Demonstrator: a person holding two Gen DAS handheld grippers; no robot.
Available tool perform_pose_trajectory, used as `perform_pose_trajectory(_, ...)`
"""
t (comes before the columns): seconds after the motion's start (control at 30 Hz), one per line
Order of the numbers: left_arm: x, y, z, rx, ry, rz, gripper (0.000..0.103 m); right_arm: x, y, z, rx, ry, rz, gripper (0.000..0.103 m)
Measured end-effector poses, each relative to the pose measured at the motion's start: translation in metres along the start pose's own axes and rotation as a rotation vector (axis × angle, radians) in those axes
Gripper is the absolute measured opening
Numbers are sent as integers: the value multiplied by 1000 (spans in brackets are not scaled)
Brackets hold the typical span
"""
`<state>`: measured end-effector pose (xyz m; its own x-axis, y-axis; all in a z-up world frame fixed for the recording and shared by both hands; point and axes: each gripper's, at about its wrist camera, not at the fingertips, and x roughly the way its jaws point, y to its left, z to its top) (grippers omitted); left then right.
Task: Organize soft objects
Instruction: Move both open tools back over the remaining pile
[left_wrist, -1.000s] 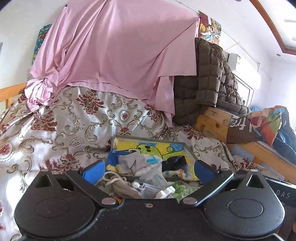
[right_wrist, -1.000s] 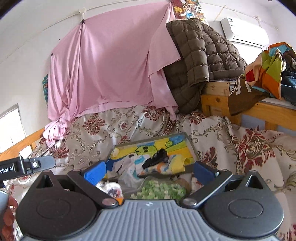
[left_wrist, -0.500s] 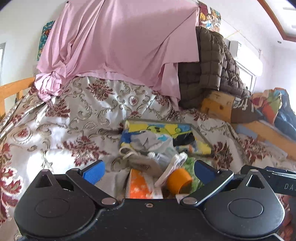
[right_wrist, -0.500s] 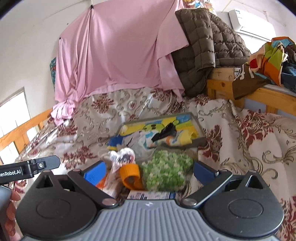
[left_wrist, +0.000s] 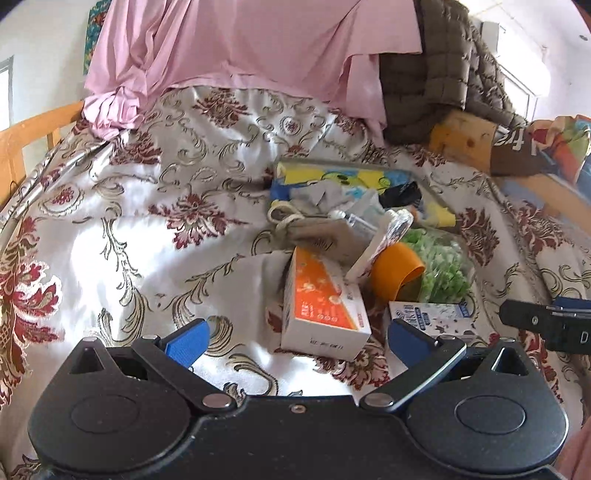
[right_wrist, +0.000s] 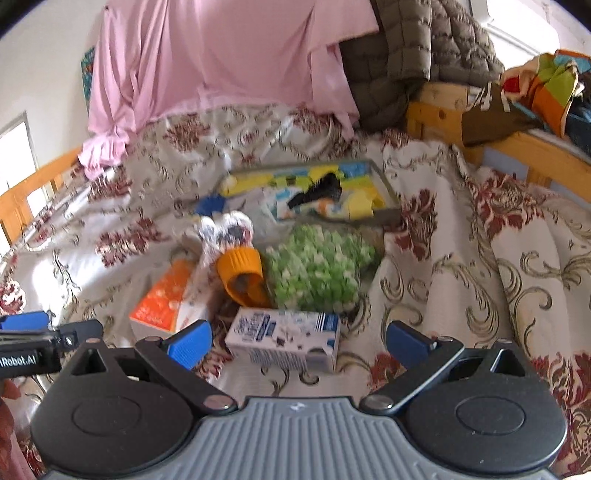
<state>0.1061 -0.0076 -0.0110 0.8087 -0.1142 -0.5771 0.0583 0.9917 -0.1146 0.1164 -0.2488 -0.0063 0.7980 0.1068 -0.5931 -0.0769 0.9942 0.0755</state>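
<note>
- The left claw (left_wrist: 297, 338) hangs low over the bed, its blue pads spread wide with nothing between them; the spread looks chosen so it can drop around something bulky.
- The right claw (right_wrist: 299, 341) is equally wide and empty, just beside the left one, and the white-and-blue carton (right_wrist: 282, 345) sits framed between its pads, so that box seems the likeliest first target.
- The things to sort lie in one loose heap on the floral bedspread (left_wrist: 129, 229), touching and partly overlapping, which suggests they were tipped out together rather than laid down in order.
- In the heap: an orange-and-white box (left_wrist: 321, 302) on its side, an orange cup (left_wrist: 397, 273) tipped over with its mouth facing the cameras, a clear bag of green pieces (right_wrist: 317, 266), and a grey pouch with a cord (left_wrist: 314, 232).
- Behind the heap rests a shallow tray with a yellow cartoon lining (right_wrist: 384, 181), holding crumpled cloth and a black item (right_wrist: 321, 190); I judge it to be the collecting place, since the softer pieces already sit there.
- The bag presses against the tray's near edge, so lifting it may drag the cup along.
- Sorting looks barely begun.
</note>
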Motion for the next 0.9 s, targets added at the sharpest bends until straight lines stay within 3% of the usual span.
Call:
perform_pose_trajectory(0.47,12,-1,-2,6,59,68,102,19,9,-4,-60,117,3,103)
perform_pose_trajectory(0.67,20,8,0,-37,96,143,102,29,14,-7,-83,175,2,103)
perform_pose_trajectory(0.9,28,16,-1,-105,153,142,102,36,18,-8,-103,207,18,103)
